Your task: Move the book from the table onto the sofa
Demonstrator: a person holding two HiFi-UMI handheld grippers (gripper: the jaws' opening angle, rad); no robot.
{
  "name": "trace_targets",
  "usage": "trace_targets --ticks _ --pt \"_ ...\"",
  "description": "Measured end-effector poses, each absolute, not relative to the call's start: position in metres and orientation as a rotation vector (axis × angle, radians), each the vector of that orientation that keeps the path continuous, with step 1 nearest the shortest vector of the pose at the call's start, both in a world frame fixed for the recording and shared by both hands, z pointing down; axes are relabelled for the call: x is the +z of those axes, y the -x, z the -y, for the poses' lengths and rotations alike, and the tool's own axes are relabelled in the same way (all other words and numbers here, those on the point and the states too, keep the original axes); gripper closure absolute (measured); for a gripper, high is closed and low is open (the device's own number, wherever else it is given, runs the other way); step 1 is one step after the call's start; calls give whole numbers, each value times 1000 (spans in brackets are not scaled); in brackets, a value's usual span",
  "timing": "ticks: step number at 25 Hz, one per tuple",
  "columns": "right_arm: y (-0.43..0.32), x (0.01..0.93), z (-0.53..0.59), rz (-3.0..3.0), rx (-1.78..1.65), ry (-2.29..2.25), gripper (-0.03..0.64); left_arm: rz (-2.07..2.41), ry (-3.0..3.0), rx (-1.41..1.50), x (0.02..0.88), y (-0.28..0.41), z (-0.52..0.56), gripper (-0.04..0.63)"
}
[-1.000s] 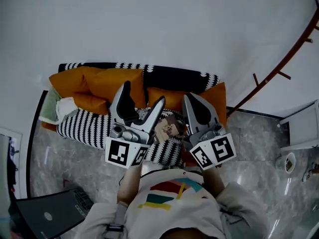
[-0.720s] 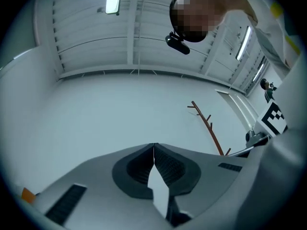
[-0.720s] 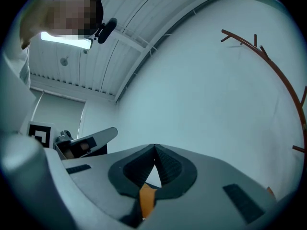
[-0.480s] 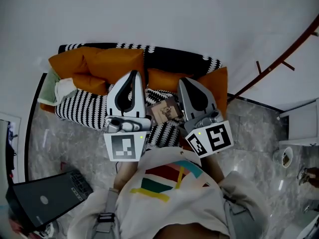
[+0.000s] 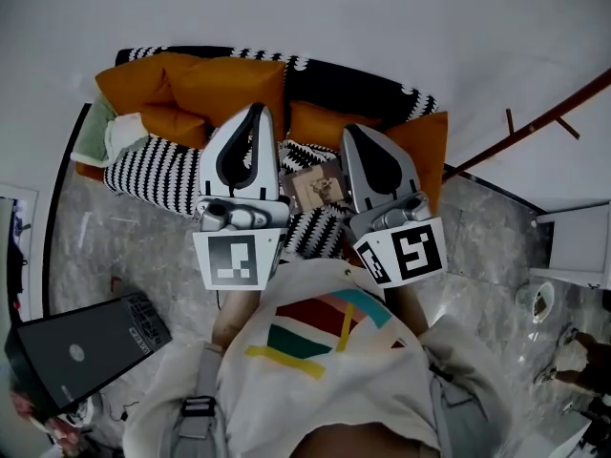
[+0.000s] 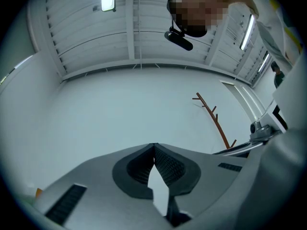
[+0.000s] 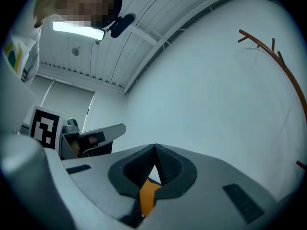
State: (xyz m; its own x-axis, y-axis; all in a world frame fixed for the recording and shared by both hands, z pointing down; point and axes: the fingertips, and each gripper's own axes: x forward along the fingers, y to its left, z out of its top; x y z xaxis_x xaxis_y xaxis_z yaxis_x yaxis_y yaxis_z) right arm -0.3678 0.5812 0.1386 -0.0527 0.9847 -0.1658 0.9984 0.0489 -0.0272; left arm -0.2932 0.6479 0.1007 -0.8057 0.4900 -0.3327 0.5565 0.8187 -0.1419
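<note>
A plain white wall (image 5: 382, 17) rises behind the sofa (image 5: 158, 187), and glossy grey marble floor (image 5: 124, 256) runs in front of it. The sofa is draped in a woven black-and-white cover, zigzag-striped on the seat and dark with a scalloped white edge along the back. Plump orange cushions (image 5: 224, 84) with a smooth fabric face lean against the sofa's back. To the right of the sofa a thin rust-brown branched rod (image 5: 535, 122) slants up the wall. Over the sofa's front edge the left gripper (image 5: 256, 111) and the right gripper (image 5: 354, 130) reach out side by side, each a grey moulded wedge with black ribbed pads. Both sets of jaws are clenched tip to tip with nothing grasped. Only bare wall shows past the left jaws, and a patch of orange shows through the gap under the right ones. The book (image 5: 318, 187), a flat square with a brownish picture cover, lies on the sofa's striped seat between the two grippers, free of both jaws.
</note>
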Motion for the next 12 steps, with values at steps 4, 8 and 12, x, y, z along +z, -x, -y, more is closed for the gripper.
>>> trace_targets --ticks 4,8,12 --pt "368 141 -585 -2199 -195 -2099 606 -2711 -764 -288 100 293 -649 588" --pt "370 144 -585 -2213 -180 -2096 606 -2709 -774 -274 101 291 -653 588" --pt "374 148 -584 -2227 -176 -2098 606 -2717 -821 -288 105 290 -659 588"
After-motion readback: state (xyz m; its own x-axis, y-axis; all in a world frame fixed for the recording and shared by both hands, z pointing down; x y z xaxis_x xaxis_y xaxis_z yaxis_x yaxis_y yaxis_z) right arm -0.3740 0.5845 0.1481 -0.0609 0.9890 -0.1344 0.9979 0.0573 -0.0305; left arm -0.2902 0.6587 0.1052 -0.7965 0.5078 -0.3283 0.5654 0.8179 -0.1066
